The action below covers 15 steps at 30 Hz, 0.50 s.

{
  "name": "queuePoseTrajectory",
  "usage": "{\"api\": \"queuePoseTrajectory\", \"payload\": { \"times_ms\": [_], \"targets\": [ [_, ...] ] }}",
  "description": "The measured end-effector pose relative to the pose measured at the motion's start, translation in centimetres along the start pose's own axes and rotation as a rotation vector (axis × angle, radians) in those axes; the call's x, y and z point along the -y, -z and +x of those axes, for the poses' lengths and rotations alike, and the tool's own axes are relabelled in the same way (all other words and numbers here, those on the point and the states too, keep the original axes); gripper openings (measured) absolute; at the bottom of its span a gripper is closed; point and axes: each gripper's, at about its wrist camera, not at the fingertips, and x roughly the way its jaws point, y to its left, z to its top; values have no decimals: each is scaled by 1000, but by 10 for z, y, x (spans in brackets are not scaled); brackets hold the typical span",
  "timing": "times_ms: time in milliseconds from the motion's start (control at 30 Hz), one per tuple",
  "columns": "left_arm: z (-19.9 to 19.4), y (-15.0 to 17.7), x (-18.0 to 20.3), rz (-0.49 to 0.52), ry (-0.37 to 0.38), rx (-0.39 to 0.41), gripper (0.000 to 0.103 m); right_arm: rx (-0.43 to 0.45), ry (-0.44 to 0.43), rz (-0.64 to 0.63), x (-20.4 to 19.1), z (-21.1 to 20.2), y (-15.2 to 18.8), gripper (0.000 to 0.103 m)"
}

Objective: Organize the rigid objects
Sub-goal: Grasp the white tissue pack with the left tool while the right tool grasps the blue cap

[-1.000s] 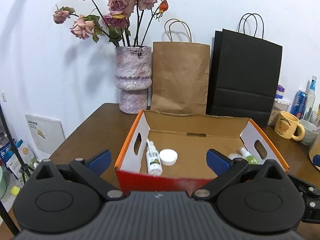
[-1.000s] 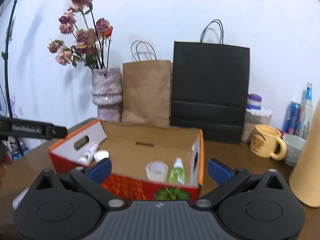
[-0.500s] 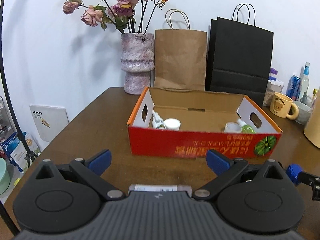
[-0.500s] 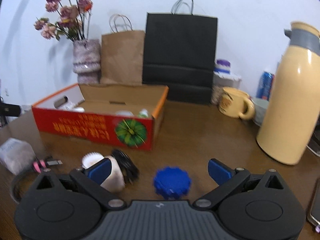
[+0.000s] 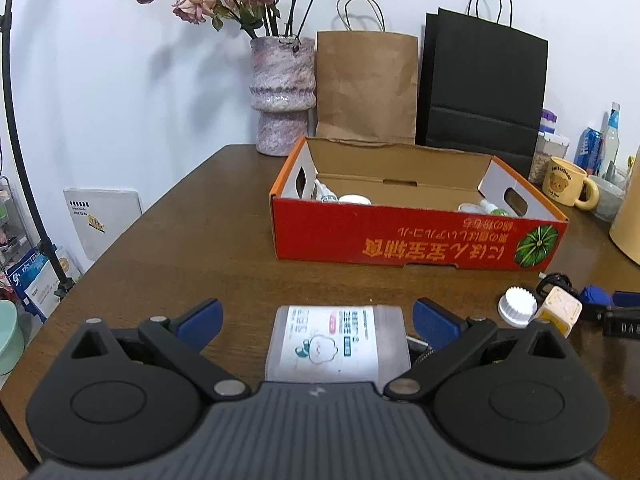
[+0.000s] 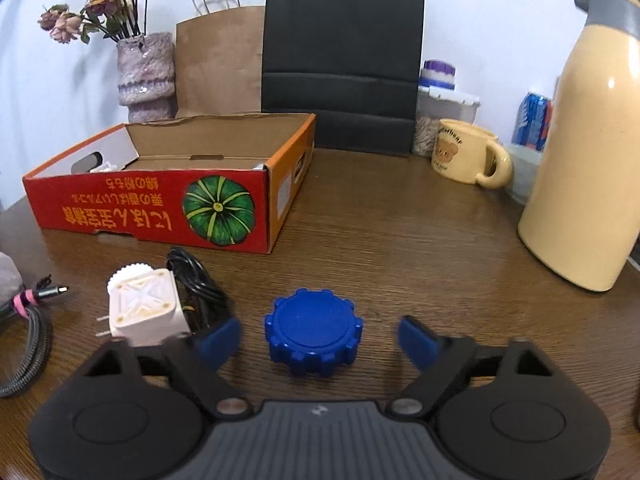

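Observation:
A red cardboard box [image 5: 416, 236] stands open on the brown table and holds small bottles and white jars; it also shows in the right wrist view [image 6: 160, 204]. My left gripper [image 5: 318, 318] is open, low over the table, with a clear plastic box with a white label [image 5: 338, 342] lying between its fingers. My right gripper [image 6: 320, 338] is open around a blue ridged lid [image 6: 314, 330], not touching it. A white charger plug [image 6: 142, 306] with a black cable lies left of the lid.
A vase of dried roses [image 5: 282, 92], a brown paper bag [image 5: 366, 84] and a black paper bag [image 5: 482, 88] stand behind the box. A yellow mug [image 6: 466, 154], a cream thermos [image 6: 590, 160] and cans are at the right. A white ridged cap [image 5: 518, 306] and a braided cable [image 6: 24, 344] lie on the table.
Both grippers have pulled back from over the box and dropped to the table. The labelled box has come between the left fingers, and the blue lid between the right fingers.

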Motion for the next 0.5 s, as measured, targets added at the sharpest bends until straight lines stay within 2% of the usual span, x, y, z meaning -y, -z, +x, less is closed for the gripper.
{"api": "queuePoseTrajectory", "payload": {
  "times_ms": [67, 333, 500],
  "targets": [
    [2, 2, 0, 2, 5, -8, 103, -3, -14, 14, 2, 1, -1, 53],
    [8, 8, 4, 49, 73, -33, 103, 61, -10, 36, 4, -11, 1, 53],
    [22, 11, 8, 103, 52, -60, 103, 91, -6, 41, 3, -19, 3, 53]
  ]
}}
